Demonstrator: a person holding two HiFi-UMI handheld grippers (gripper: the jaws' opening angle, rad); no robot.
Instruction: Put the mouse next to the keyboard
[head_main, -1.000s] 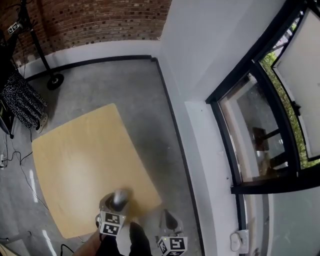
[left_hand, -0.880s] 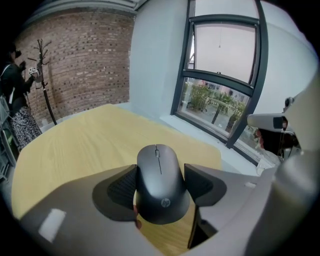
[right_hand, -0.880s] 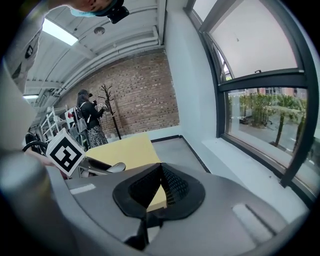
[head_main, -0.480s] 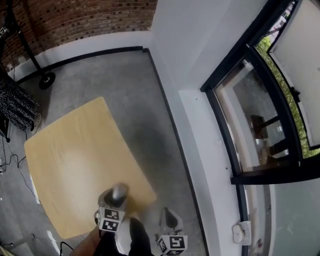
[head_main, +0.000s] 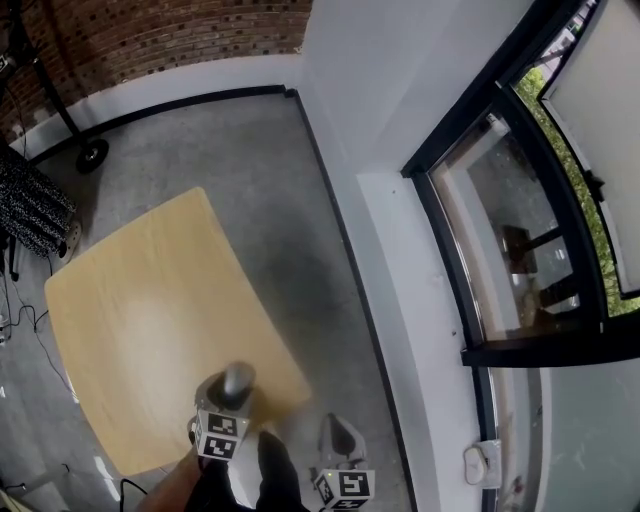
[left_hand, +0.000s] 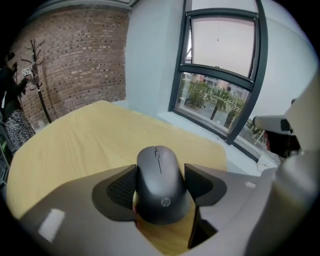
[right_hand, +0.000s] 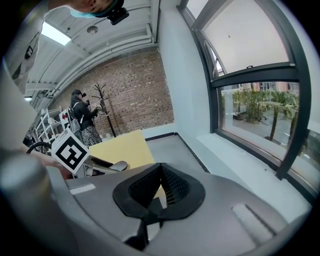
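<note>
My left gripper (head_main: 236, 386) is shut on a dark grey mouse (left_hand: 160, 185), which sits lengthwise between the two jaws with its scroll wheel pointing away. It hangs over the near right corner of a bare light wooden table (head_main: 150, 320). In the left gripper view the tabletop (left_hand: 95, 135) stretches ahead with nothing on it. My right gripper (head_main: 338, 438) is lower and to the right, off the table's edge over the floor; its pads (right_hand: 167, 187) meet with nothing between them. No keyboard shows in any view.
A grey concrete floor (head_main: 240, 150) surrounds the table. A white sill (head_main: 420, 300) and a black-framed window (head_main: 520, 230) run along the right. A brick wall (head_main: 170, 40) and a black stand (head_main: 85, 150) are at the far left. A person (right_hand: 82, 117) stands by the brick wall.
The head view has swung slightly, so the table sits further left in the frame. Both grippers hold the same places, and the mouse stays in the left one.
</note>
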